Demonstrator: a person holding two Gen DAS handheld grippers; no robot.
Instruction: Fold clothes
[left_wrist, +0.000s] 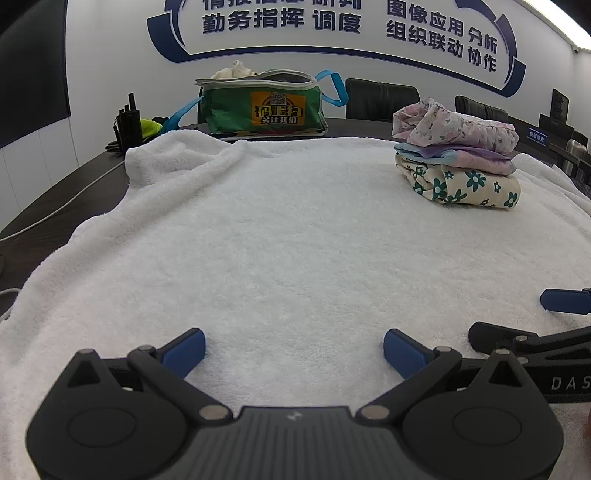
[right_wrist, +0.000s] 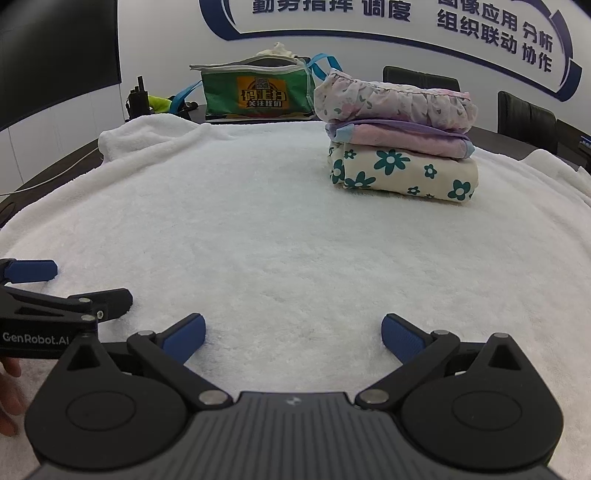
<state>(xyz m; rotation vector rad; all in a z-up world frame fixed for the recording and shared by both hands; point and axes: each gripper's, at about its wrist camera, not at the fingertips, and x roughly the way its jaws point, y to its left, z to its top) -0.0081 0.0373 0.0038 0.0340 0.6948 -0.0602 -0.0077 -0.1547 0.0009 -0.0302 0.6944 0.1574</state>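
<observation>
While both tools hover low over the bare white towel (left_wrist: 295, 236), nothing is in hand. Far left on the dark desk (left_wrist: 55, 199), a green bag (left_wrist: 264, 105) sits with a pale garment (left_wrist: 236, 70) poking out of its top; likely the next piece. The left hand-held gripper (left_wrist: 294, 349) is spread wide, released, and the right hand-held gripper (right_wrist: 293, 336) just beside it is equally wide and empty. Far right, a stack of folded clothes (right_wrist: 400, 138) rests on the towel, three pieces deep. The smart play: reach for the bag, pinch one edge only, lift clear, and spread it flat in the open middle, well apart from the stack.
</observation>
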